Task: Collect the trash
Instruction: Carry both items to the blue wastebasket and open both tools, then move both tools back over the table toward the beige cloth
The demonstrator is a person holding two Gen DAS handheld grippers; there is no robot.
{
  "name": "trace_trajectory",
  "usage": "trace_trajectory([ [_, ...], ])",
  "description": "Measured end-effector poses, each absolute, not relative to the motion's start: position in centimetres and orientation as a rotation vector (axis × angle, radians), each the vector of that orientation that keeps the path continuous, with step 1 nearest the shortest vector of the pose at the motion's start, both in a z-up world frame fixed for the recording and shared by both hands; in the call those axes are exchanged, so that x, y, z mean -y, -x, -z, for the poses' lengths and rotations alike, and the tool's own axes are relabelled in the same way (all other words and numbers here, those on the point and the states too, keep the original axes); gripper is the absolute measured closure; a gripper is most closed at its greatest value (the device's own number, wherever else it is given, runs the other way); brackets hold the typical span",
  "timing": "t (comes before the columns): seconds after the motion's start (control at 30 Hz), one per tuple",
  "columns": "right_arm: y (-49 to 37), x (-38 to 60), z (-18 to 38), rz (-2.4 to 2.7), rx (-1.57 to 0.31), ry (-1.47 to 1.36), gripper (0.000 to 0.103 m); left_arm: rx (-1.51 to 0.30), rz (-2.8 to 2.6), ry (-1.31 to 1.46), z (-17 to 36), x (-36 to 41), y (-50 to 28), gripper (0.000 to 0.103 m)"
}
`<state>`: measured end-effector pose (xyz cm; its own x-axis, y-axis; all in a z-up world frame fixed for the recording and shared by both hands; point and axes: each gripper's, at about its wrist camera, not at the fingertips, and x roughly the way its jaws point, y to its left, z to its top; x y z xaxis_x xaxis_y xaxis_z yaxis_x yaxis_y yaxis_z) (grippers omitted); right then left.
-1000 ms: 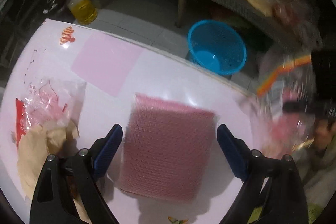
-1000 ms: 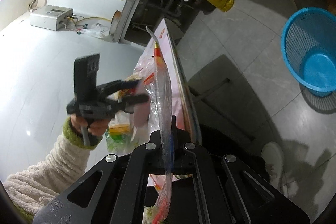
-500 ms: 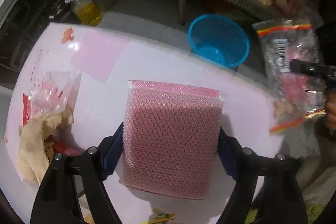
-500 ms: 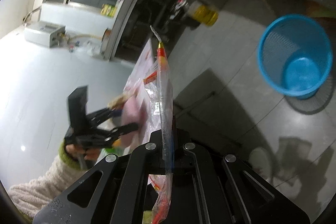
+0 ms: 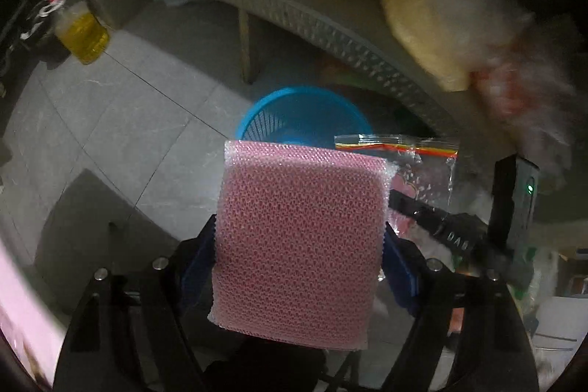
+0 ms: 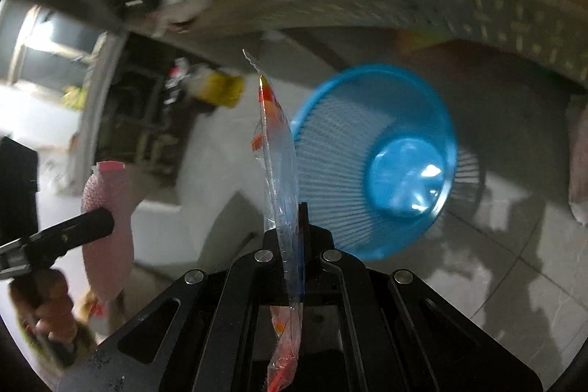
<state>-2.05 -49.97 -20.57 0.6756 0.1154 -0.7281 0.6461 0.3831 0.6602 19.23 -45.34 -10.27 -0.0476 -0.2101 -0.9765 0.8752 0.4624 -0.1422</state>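
Note:
My left gripper [image 5: 299,248] is shut on a pink bubble-wrap pad [image 5: 305,193], its blue pads pressing both side edges. The pad hangs above the tiled floor, just before the blue mesh basket [image 5: 294,112]. My right gripper [image 6: 294,226] is shut on a clear plastic bag [image 6: 281,171] with a red and yellow strip, held edge-on and pointing at the empty blue basket [image 6: 386,153]. From the left wrist view that bag [image 5: 422,168] hangs right of the pad. In the right wrist view the pink pad [image 6: 108,193] sits at the far left.
A woven bench [image 5: 312,21] behind the basket carries a yellow bag [image 5: 441,35] and other blurred items. A bottle of yellow oil [image 5: 82,32] stands on the floor at the left. The pink table's edge [image 5: 14,300] shows at the lower left. A hand [image 6: 47,311] grips the left tool.
Both grippers left the table and swung out over the floor toward the blue basket, each carrying its item. The left jaws closed on the pink pad; the right gripper tipped downward.

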Motion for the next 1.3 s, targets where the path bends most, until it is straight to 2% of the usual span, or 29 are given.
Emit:
trace_trajectory([
  [0.07, 1.0, 50.8, 21.9, 0.407, -0.802, -1.149, 0.102, -1.361, 0.962, -0.665, 12.8, 47.8, -20.1, 0.022],
  [0.1, 0.1, 51.4, 23.0, 0.436, -0.813, -1.142, 0.097, -1.371, 0.952, -0.656, 13.8, 48.7, -20.4, 0.021],
  [0.17, -0.7, 52.2, 24.3, 0.468, -0.825, -1.133, 0.078, -1.397, 0.923, -0.642, 15.6, 50.2, -21.3, 0.017],
  [0.2, -1.2, 52.3, 25.0, 0.477, -0.828, -1.128, 0.058, -1.401, 0.905, -0.631, 16.3, 50.6, -21.7, 0.013],
  [0.23, -1.4, 52.7, 25.7, 0.517, -0.844, -1.105, 0.051, -1.398, 0.886, -0.618, 16.7, 50.9, -22.0, 0.012],
  [0.4, -0.7, 52.4, 26.2, 0.566, -0.858, -1.067, 0.051, -1.423, 0.870, -0.521, 17.0, 50.5, -23.2, 0.010],
  [0.5, 0.6, 51.8, 24.9, 0.578, -0.836, -1.028, 0.051, -1.378, 0.884, -0.514, 16.1, 49.7, -23.4, 0.010],
  [0.73, 3.7, 49.9, 20.3, 0.602, -0.792, -0.900, 0.048, -1.264, 0.980, -0.394, 10.1, 45.8, -21.9, 0.010],
  [0.87, 4.5, 47.9, 17.2, 0.620, -0.784, -0.785, 0.039, -1.113, 1.048, -0.302, 4.9, 41.1, -19.6, 0.010],
  [0.93, 5.4, 46.4, 15.1, 0.634, -0.780, -0.704, 0.030, -1.045, 1.077, -0.225, 2.1, 37.9, -18.3, 0.010],
  [1.0, 5.5, 45.2, 13.6, 0.632, -0.773, -0.633, 0.027, -1.003, 1.093, -0.146, 0.2, 34.8, -17.3, 0.010],
  [1.13, 5.8, 42.4, 10.0, 0.567, -0.755, -0.539, 0.027, -0.951, 1.076, 0.028, -3.0, 27.7, -15.4, 0.009],
  [1.3, 4.3, 38.6, 5.5, 0.419, -0.691, -0.488, 0.027, -0.859, 1.001, 0.095, -5.7, 18.1, -12.9, 0.007],
])
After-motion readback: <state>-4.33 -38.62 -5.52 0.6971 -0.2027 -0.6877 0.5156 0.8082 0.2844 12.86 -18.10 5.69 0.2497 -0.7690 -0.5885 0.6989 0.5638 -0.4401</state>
